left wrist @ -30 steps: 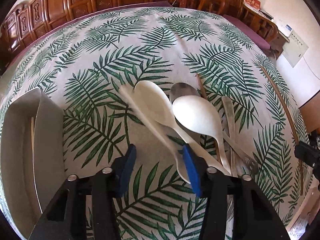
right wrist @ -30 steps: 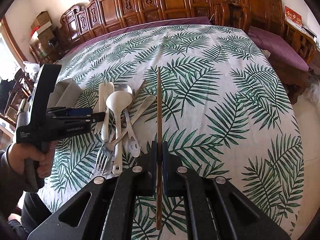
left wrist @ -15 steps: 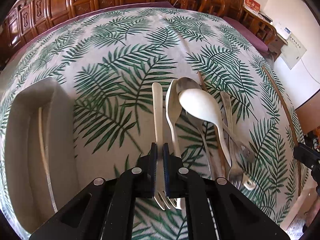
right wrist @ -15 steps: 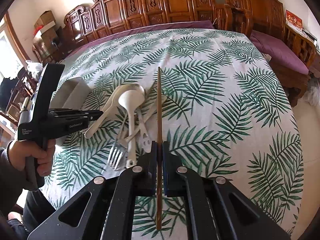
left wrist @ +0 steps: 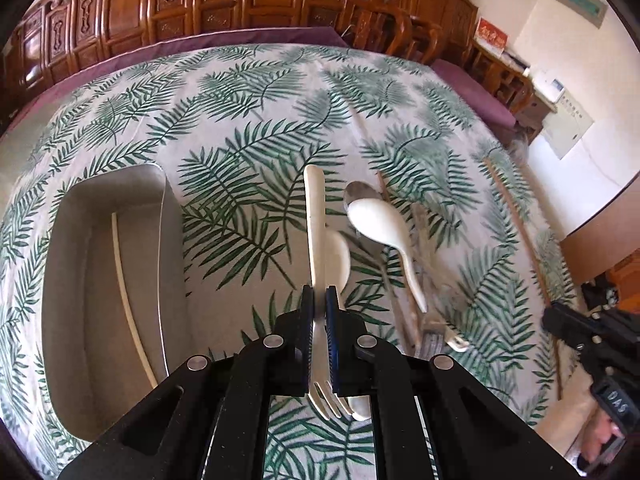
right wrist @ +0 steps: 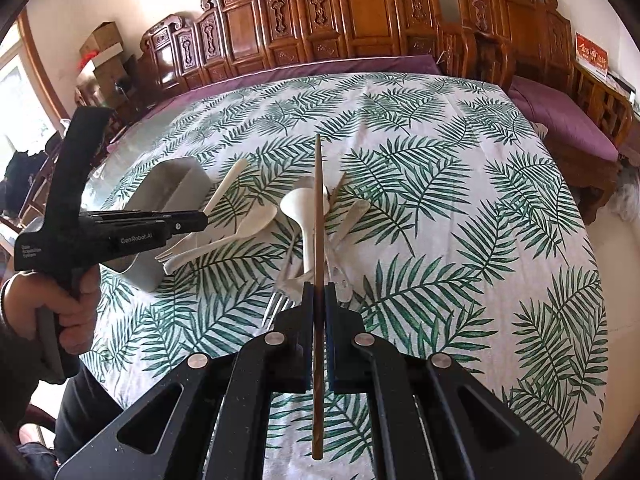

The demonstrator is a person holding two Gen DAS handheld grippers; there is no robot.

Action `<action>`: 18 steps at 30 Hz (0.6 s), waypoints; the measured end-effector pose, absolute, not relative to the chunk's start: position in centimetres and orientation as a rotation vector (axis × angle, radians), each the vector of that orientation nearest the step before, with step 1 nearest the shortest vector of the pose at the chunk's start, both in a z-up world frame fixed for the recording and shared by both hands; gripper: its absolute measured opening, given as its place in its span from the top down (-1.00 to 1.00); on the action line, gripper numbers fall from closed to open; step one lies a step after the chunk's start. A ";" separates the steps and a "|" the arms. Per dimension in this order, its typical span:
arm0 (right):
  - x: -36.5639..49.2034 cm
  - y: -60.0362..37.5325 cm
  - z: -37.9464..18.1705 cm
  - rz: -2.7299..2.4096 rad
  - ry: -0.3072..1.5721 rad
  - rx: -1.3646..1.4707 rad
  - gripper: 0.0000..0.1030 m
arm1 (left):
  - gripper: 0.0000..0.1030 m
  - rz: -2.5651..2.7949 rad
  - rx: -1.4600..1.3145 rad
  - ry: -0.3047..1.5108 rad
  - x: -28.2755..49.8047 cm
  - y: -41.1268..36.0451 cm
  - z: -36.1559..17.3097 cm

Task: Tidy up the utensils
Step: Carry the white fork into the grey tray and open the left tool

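Observation:
My left gripper is shut on a cream plastic fork, held above the table with its tines pointing back at the camera; a cream spoon lies just beside and below it. The left gripper also shows in the right wrist view, next to the grey tray. My right gripper is shut on a brown wooden chopstick held over the utensil pile. The pile holds a white spoon, a metal spoon and a metal fork.
The grey tray on the left holds one pale chopstick. Another brown chopstick lies on the palm-leaf tablecloth at the right. Carved wooden chairs ring the far side of the table. The right gripper appears at the left wrist view's edge.
My left gripper closed on the cream fork and lifted it from the pile, moving toward the tray. The right gripper kept holding the brown chopstick and shifted over the pile.

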State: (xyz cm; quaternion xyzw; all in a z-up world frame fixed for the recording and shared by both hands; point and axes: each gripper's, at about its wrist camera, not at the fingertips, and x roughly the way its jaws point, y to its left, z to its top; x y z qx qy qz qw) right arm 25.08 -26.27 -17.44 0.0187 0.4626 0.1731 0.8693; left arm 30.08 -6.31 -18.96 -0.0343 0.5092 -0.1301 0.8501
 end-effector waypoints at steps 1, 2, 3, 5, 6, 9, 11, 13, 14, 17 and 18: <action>25.0 -26.2 -17.4 0.363 0.966 0.037 0.88 | 0.90 -0.280 -0.079 1.070 30.0 -6.3 -18.6; 24.9 -26.1 -17.3 0.364 0.964 0.036 0.88 | 0.90 -0.285 -0.083 1.066 29.8 -6.4 -18.4; 24.8 -26.1 -17.3 0.364 0.963 0.035 0.88 | 0.90 -0.292 -0.085 1.060 29.7 -6.4 -18.1; 24.6 -26.1 -17.2 0.364 0.960 0.037 0.88 | 0.90 -0.302 -0.082 1.049 29.4 -6.7 -17.3; 24.5 -26.1 -17.2 0.363 0.958 0.039 0.88 | 0.90 -0.309 -0.082 1.042 29.3 -6.9 -16.9; 24.4 -26.4 -17.2 0.362 0.954 0.047 0.88 | 0.90 -0.318 -0.078 1.023 29.2 -7.4 -15.7; 24.4 -26.6 -17.1 0.362 0.949 0.051 0.88 | 0.90 -0.326 -0.069 1.003 29.2 -7.9 -14.6; 24.4 -27.0 -16.9 0.363 0.943 0.058 0.88 | 0.90 -0.337 -0.069 0.984 29.2 -8.4 -13.5; 24.4 -27.2 -16.8 0.362 0.938 0.060 0.88 | 0.90 -0.340 -0.065 0.975 29.2 -8.6 -13.1; 24.4 -27.8 -16.5 0.361 0.929 0.071 0.88 | 0.90 -0.337 -0.046 0.954 29.3 -9.2 -12.0; 24.4 -27.9 -16.5 0.362 0.927 0.073 0.88 | 0.90 -0.334 -0.041 0.952 29.4 -9.4 -11.9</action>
